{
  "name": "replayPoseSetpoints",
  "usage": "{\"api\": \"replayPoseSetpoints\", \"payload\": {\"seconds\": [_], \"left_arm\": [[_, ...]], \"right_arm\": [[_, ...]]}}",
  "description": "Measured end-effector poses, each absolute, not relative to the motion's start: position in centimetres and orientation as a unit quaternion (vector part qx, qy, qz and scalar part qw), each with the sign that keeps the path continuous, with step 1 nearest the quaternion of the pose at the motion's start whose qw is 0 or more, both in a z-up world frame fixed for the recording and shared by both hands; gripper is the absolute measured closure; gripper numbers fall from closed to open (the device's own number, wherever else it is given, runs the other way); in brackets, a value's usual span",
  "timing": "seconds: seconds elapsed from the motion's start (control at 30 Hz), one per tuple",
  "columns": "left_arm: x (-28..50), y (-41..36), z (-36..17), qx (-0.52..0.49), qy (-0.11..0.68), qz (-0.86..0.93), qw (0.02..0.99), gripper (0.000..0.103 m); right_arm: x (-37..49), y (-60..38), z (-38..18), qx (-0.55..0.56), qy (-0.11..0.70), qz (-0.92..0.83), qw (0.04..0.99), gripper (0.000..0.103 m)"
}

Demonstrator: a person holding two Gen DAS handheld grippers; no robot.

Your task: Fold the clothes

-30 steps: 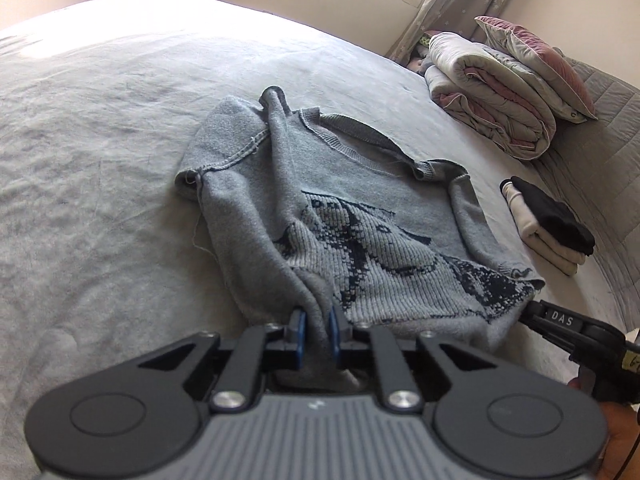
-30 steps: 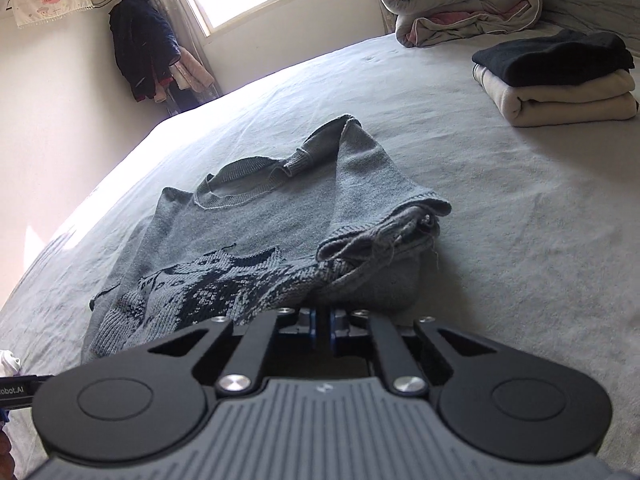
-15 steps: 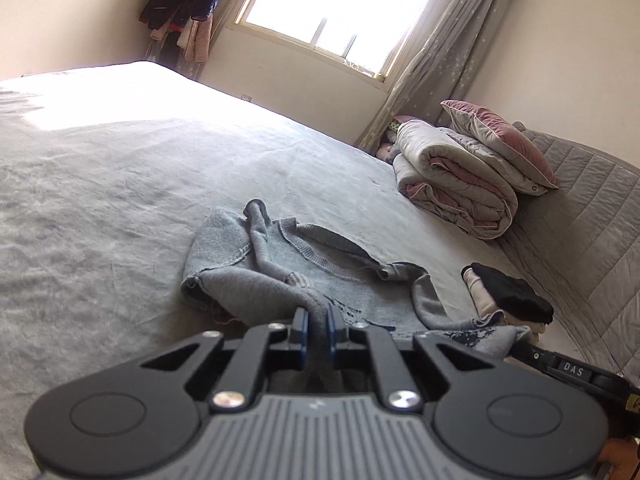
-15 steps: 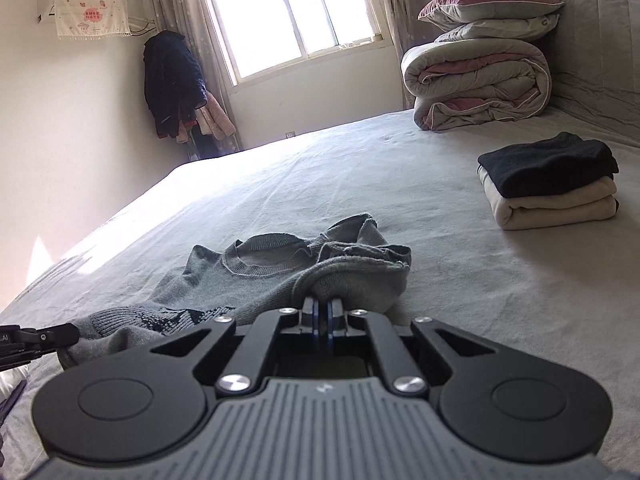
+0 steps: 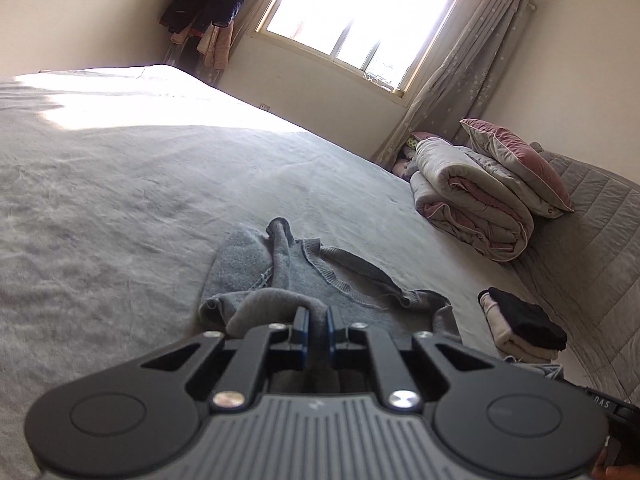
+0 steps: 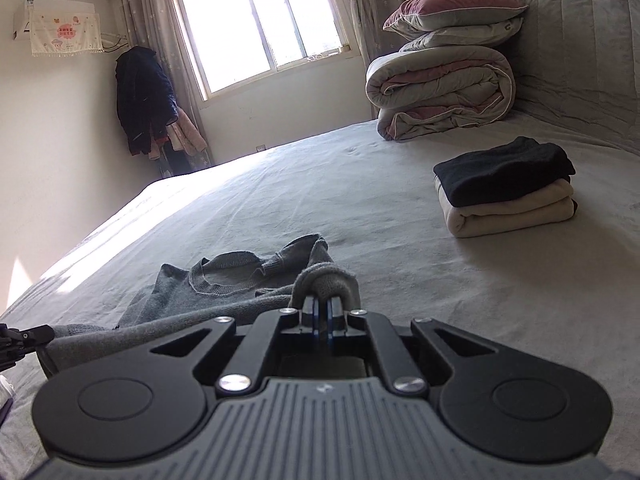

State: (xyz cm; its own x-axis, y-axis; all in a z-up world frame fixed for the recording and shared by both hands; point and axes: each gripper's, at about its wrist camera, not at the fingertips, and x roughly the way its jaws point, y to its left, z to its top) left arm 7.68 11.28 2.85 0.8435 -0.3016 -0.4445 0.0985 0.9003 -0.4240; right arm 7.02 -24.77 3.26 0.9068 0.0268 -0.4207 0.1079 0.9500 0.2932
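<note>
A grey knitted sweater (image 5: pixel 304 276) lies on the grey bed sheet (image 5: pixel 120 208), its collar end flat and its near hem lifted. My left gripper (image 5: pixel 315 320) is shut on a bunched fold of the hem. In the right wrist view the same sweater (image 6: pixel 224 292) shows its round neckline, and my right gripper (image 6: pixel 323 312) is shut on the other hem corner, cloth draped over its fingertips. The sweater's dark pattern is hidden under the raised cloth. The tip of the other gripper (image 6: pixel 28 336) shows at the left edge.
A stack of folded clothes (image 6: pixel 506 188), black on cream, sits on the bed to the right. A rolled quilt with pillows (image 6: pixel 444 92) stands by the padded headboard (image 6: pixel 580 40). Coats (image 6: pixel 144 96) hang in the corner beside the window (image 6: pixel 260 24).
Both grippers have lifted the sweater's hem and carried it toward the collar. The patterned front has passed out of sight, and both cameras have tilted up toward the window.
</note>
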Motion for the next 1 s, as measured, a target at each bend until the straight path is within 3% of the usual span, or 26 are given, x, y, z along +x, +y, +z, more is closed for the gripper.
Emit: {"api": "replayPoseSetpoints", "payload": {"seconds": [0.67,0.77,0.8,0.9,0.97,1.0], "left_arm": [[13.4,8.1,-3.7,-0.120,0.305,-0.059,0.943,0.094],[13.1,7.8,-3.4,-0.109,0.301,-0.058,0.946,0.093],[12.9,7.9,-3.2,-0.112,0.299,-0.058,0.946,0.092],[12.0,8.2,-2.1,-0.126,0.293,-0.072,0.945,0.078],[11.4,8.4,-1.6,-0.126,0.292,-0.081,0.944,0.068],[11.1,8.6,-1.4,-0.127,0.292,-0.084,0.944,0.066]], "right_arm": [[11.2,-26.4,-2.8,0.163,0.293,-0.038,0.941,0.098],[11.0,-26.0,-2.2,0.145,0.287,-0.040,0.946,0.094],[10.8,-26.0,-1.9,0.141,0.285,-0.038,0.947,0.088],[10.1,-26.2,-0.9,0.140,0.278,-0.028,0.950,0.088],[9.6,-26.4,-0.7,0.145,0.279,-0.021,0.949,0.080],[9.3,-26.6,-0.6,0.148,0.279,-0.017,0.949,0.067]]}}
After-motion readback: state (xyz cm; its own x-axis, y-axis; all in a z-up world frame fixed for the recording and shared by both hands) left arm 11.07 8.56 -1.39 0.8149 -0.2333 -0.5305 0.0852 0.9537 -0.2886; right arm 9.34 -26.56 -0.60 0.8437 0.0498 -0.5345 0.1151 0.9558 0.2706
